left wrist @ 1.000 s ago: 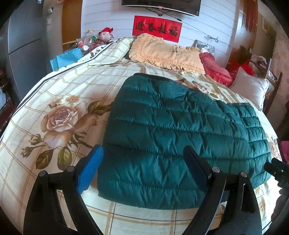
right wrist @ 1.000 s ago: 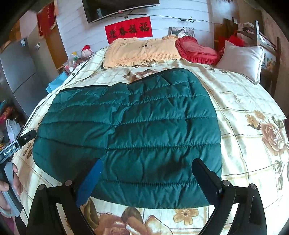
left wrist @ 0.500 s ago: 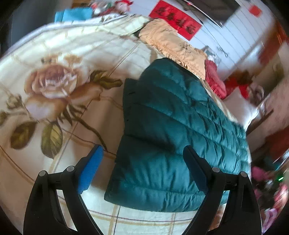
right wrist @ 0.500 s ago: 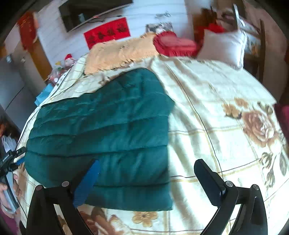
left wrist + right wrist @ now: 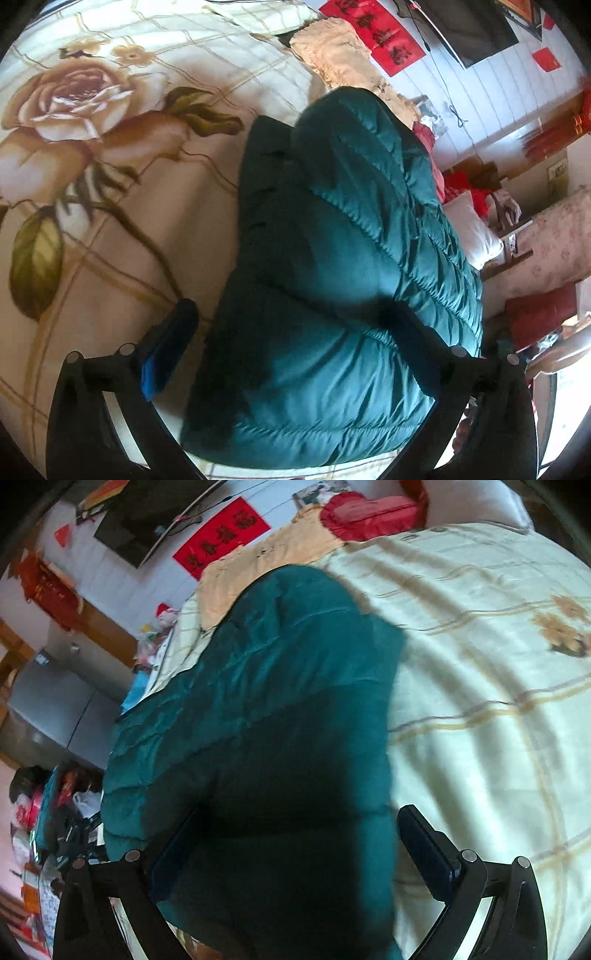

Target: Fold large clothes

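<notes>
Bedroom clutter rings the scene, but your working surface is the bedspread [image 5: 122, 229], cream with a checked pattern and big printed roses, which fills most of both wrist views. On it lies the task's thing, the green quilted jacket [image 5: 343, 266], already doubled into a thick puffy slab that runs from the near edge of the bed toward the peach pillow [image 5: 332, 55] at the head. Its near short edge sits right under both tools, one corner for each.

Your left gripper [image 5: 295, 339] is spreading its jaws at this moment, and they straddle the left near corner: one finger over bare bedspread just beside the jacket, the other over the padding, neither pressing. Your right gripper [image 5: 299, 853] stands spread wide too, with the right side edge of the jacket between its fingers, the outer one over bare bedspread; nothing is pinched there.

To do this step well, I judge you should sink both tools so the lower finger slides beneath every layer at the corner, not just the top one. Down padding is slippery and springy, so take a deep bite and squeeze firmly. Grip both corners at matching points along the edge, then lift together and carry evenly toward the pillow, or the fold will likely skew or balloon open
</notes>
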### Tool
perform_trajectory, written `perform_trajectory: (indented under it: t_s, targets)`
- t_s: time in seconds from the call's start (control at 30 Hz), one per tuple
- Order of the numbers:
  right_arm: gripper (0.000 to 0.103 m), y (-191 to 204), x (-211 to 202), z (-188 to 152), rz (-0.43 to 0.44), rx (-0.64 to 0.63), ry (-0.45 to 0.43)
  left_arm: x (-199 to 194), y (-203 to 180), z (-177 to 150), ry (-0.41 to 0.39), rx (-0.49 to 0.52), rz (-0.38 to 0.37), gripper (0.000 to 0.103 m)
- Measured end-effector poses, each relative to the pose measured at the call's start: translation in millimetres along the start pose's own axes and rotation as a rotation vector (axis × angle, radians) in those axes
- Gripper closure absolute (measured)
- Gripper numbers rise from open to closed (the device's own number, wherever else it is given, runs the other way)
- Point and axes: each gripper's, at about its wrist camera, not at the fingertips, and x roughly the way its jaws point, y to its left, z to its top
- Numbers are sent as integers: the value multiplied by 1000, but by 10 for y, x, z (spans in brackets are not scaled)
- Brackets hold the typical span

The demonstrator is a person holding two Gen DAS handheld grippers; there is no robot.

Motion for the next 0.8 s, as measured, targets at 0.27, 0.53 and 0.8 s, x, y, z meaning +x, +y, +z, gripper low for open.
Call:
perform_trajectory:
  t_s: [0.27,0.53,0.8]
  targets:
    - [0,162,232,9,23,-1,33,111,-228,6,44,72,30,2]
    - [49,243,-111,-62,118,23,-16,-184,-363,-77,1,119,-15,42]
    - [54,412,-626,-368,193,10,-5,-744,-466,-373,21,203,-87,48]
